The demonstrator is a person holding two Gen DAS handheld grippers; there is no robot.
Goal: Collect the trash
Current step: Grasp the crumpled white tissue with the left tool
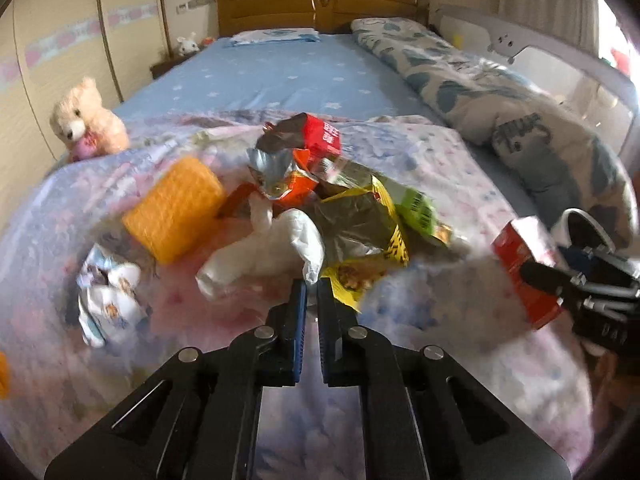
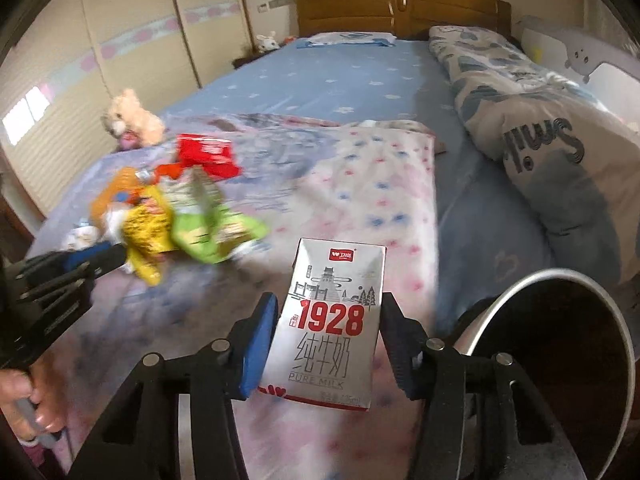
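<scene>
The left tongs (image 1: 312,292) are pressed together, their blue pads nipping the edge of a white plastic bag (image 1: 272,256) that lies crumpled on a bed. The right tongs (image 2: 328,344) pinch a milk carton (image 2: 326,328) by its two sides, holding it upright just above the pink and blue blanket (image 2: 360,184); the carton (marked "1928" and "PURE MILK") also shows at the right edge of the left view.

Beside the white bag sits a heap of trash: a yellow snack wrapper (image 1: 372,240), a green packet (image 1: 420,212), an orange wrapper (image 1: 296,188) and a red packet (image 1: 320,132). An orange roll (image 1: 176,208) lies just left of the heap, with a small printed packet (image 1: 108,296) nearer the bed's edge.

A metal bin (image 2: 560,360) stands open at the lower right of the right view, close to the carton. Farther off, a teddy bear (image 1: 86,116) sits at the bed's left side, a rolled quilt (image 1: 500,96) runs along the right, and a wooden headboard (image 1: 320,4) closes the scene.
</scene>
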